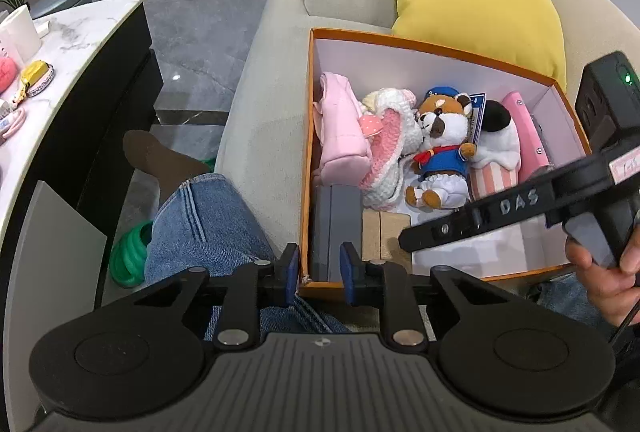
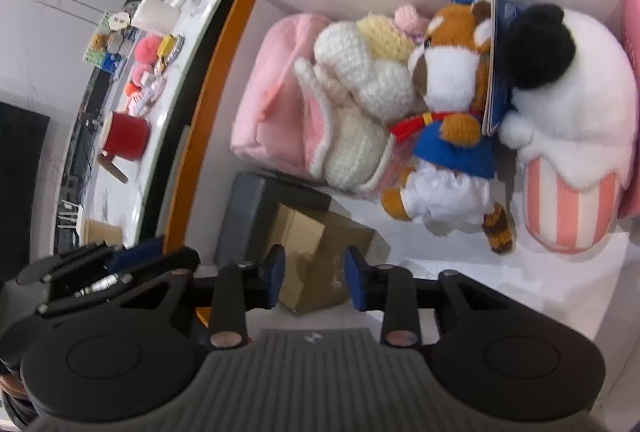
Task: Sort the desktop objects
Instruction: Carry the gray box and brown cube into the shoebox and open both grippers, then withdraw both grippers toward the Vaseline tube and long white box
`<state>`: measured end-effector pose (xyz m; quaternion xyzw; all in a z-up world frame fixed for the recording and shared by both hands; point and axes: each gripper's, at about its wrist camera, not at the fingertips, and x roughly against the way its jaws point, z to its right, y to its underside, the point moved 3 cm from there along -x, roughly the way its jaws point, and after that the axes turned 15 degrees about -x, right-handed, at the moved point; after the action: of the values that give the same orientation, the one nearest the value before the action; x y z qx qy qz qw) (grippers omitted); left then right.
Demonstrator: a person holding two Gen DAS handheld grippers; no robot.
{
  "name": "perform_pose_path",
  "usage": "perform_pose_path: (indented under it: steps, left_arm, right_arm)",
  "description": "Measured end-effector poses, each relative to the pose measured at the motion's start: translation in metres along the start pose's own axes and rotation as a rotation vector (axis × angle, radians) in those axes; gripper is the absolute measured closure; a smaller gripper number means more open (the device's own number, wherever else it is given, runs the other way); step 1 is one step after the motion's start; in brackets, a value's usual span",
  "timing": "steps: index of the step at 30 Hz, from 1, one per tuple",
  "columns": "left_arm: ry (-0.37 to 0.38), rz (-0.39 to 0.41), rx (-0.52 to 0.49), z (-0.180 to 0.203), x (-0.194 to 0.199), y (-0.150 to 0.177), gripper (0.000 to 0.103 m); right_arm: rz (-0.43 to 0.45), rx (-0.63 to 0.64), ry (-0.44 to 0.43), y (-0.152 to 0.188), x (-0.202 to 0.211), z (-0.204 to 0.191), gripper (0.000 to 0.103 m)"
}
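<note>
On the far left, the counter (image 1: pixel 92 20) carries the unsorted things: a red mug (image 2: pixel 125 136), pink puffs and small trinkets, well apart from the box (image 1: pixel 310 136) on the sofa (image 1: pixel 256 104). The left tongs (image 1: pixel 319 270) hover at the box's near left corner, jaws narrowly parted and empty, straddling the orange wall beside a grey case (image 1: pixel 336 228). Inside the box lie a pink pouch (image 1: pixel 342 136), a crochet toy (image 1: pixel 390 148), a sailor plush (image 1: pixel 440 148) and a striped plush (image 1: pixel 496 152).

The right tongs (image 2: pixel 315 276) hang over the box's near end, tilted down, jaws partly open with a brown carton (image 2: pixel 320 252) beneath and between them; whether the pads touch it I cannot tell. In the left view, the right hand (image 1: pixel 608 272) grips the trigger handle.

This looks like the placing step, with the carton resting inside. Next, either tongs would need to swing left to the counter for another item, clearing the box wall.
</note>
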<state>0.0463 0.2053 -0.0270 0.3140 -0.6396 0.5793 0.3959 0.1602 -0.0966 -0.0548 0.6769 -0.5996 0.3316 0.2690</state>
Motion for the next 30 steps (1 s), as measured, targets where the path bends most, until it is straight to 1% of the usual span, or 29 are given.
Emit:
perform_pose_path:
  steps: [4,9,12,13,14,15,17,19,20,23,25,27,30]
  left_arm:
    - [-0.005,-0.006,-0.003,0.0,-0.003,-0.001,0.081]
    - [-0.005,-0.012,-0.006,0.001,-0.005,-0.003,0.081]
    - [-0.004,-0.009,0.01,0.0,-0.003,-0.003,0.081]
    - [-0.024,0.0,0.007,0.001,-0.001,-0.003,0.081]
    - [-0.061,0.013,-0.001,0.002,0.003,-0.005,0.081]
    - [-0.083,0.025,-0.01,0.004,0.007,-0.006,0.081]
    - [-0.09,0.05,-0.016,0.009,0.017,-0.011,0.081]
    - [-0.075,0.086,-0.041,0.023,0.031,-0.019,0.081]
    - [-0.069,0.108,-0.061,0.032,0.038,-0.024,0.081]
    - [-0.027,0.165,-0.137,0.067,0.057,-0.04,0.081]
    - [0.024,0.195,-0.193,0.094,0.067,-0.052,0.081]
    - [0.066,0.22,-0.256,0.124,0.073,-0.063,0.081]
    - [0.118,0.242,-0.35,0.173,0.073,-0.08,0.079]
  right_arm:
    - [-0.037,-0.039,-0.031,0.002,-0.012,0.004,0.074]
    - [-0.025,-0.037,-0.035,0.003,-0.016,0.002,0.073]
    - [-0.024,-0.026,-0.038,0.005,-0.015,-0.001,0.075]
    - [-0.02,-0.013,-0.04,0.007,-0.012,-0.003,0.076]
    - [-0.013,0.005,-0.041,0.007,-0.006,-0.002,0.075]
    - [0.001,0.034,-0.044,0.01,0.003,-0.004,0.075]
    - [0.043,0.098,-0.052,0.017,0.023,-0.01,0.075]
    - [0.094,0.164,-0.064,0.026,0.051,-0.012,0.072]
    - [0.114,0.185,-0.072,0.03,0.064,-0.011,0.067]
    - [0.187,0.225,-0.078,0.041,0.112,0.001,0.065]
    - [0.262,0.252,-0.041,0.049,0.143,0.014,0.065]
    - [0.346,0.275,0.022,0.059,0.175,0.032,0.063]
    - [0.438,0.286,0.101,0.072,0.211,0.059,0.063]
